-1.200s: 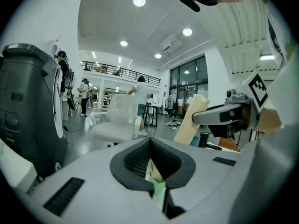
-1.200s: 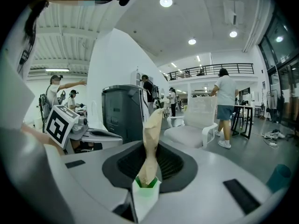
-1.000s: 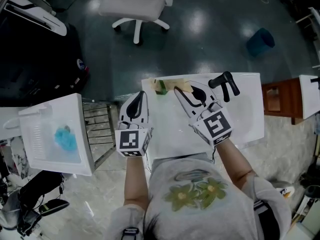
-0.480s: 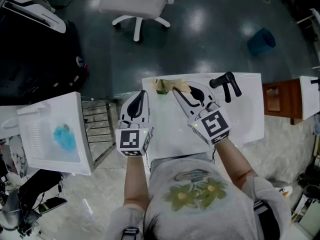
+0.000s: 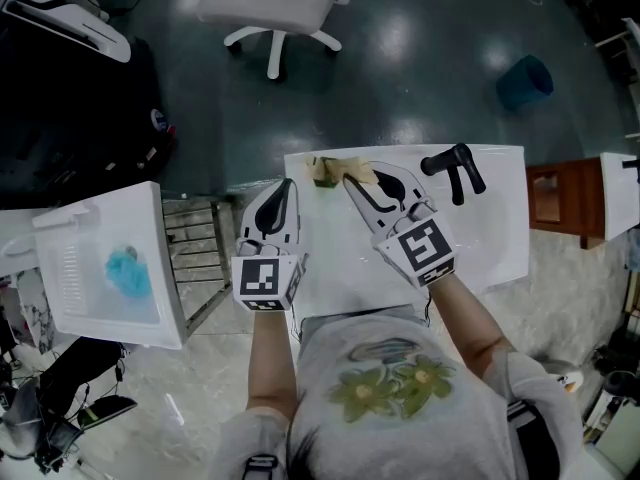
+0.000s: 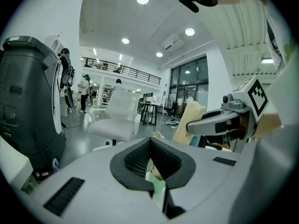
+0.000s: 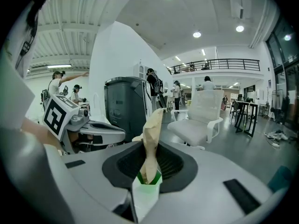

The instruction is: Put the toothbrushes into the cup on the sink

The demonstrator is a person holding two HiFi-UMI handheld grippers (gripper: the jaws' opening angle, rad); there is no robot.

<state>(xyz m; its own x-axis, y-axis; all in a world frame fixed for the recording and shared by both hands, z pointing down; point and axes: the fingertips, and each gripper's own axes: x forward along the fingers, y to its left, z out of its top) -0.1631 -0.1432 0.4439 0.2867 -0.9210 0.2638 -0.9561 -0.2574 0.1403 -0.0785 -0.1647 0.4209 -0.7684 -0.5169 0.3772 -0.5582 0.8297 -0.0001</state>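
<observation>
My right gripper [image 5: 362, 176] is over the back left part of the white sink top [image 5: 480, 238]. It is shut on a toothbrush in a beige paper wrap with a green and white end [image 7: 152, 129], which stands upright between the jaws [image 7: 149, 148]. A small green object [image 5: 322, 175] sits at the sink's back edge, just left of the wrapped toothbrush [image 5: 357, 171]; I cannot tell if it is the cup. My left gripper [image 5: 283, 190] hovers at the sink's left edge, shut and empty [image 6: 150, 140]. Through the gap below its pads shows a bit of green.
A black faucet [image 5: 450, 168] stands at the sink's back right. A white basin with a blue thing [image 5: 130, 273] is at the left, and a metal rack [image 5: 200, 258] lies between it and the sink. A white office chair [image 5: 270, 3] and a blue bin [image 5: 522, 80] stand on the dark floor beyond.
My right gripper has shifted slightly to the left and lower with the wrapped toothbrush in it. The left gripper has stayed in place.
</observation>
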